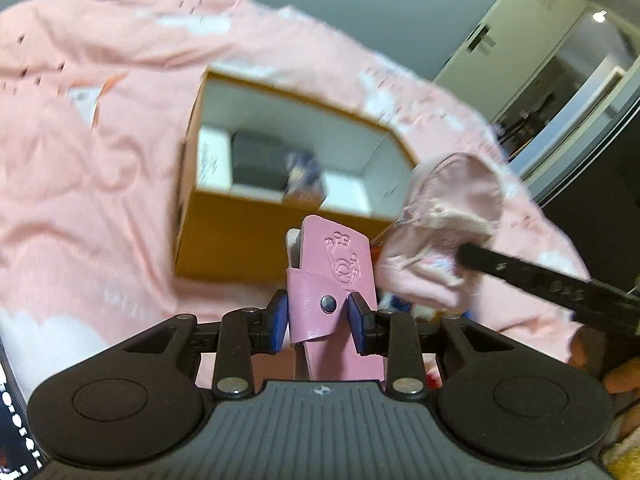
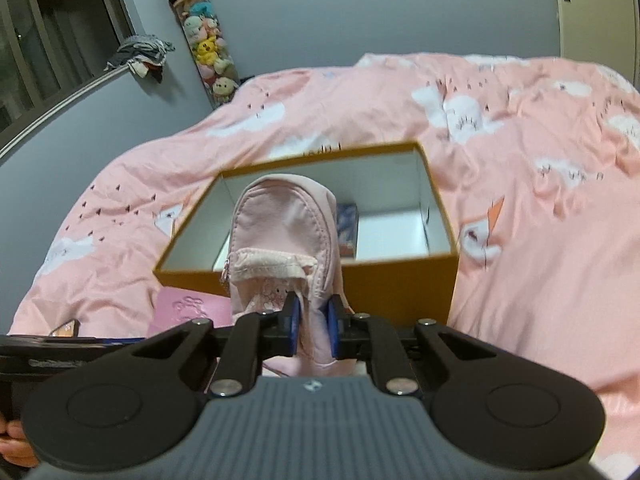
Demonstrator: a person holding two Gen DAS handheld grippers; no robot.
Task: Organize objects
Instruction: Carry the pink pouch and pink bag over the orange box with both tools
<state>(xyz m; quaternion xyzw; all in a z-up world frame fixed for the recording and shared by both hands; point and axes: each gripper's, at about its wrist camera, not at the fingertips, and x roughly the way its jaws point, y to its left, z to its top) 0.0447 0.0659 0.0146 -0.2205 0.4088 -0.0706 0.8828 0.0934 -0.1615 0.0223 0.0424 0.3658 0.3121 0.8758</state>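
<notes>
My left gripper (image 1: 318, 312) is shut on a pink leather case (image 1: 334, 276) with a snap strap, held just in front of the open orange box (image 1: 240, 236). My right gripper (image 2: 313, 320) is shut on a small pink backpack pouch (image 2: 284, 228), held upright in front of the same box (image 2: 400, 280). The pouch also shows in the left wrist view (image 1: 452, 220), to the right of the case. The pink case shows low left in the right wrist view (image 2: 192, 314). Inside the box lie a dark item (image 1: 260, 160), a white box (image 1: 214, 160) and a blue packet (image 2: 347, 224).
The box sits on a bed with a pink cloud-print duvet (image 2: 520, 160). A hanging column of plush toys (image 2: 204, 40) is on the grey wall. A door (image 1: 540, 40) stands at the right of the left wrist view.
</notes>
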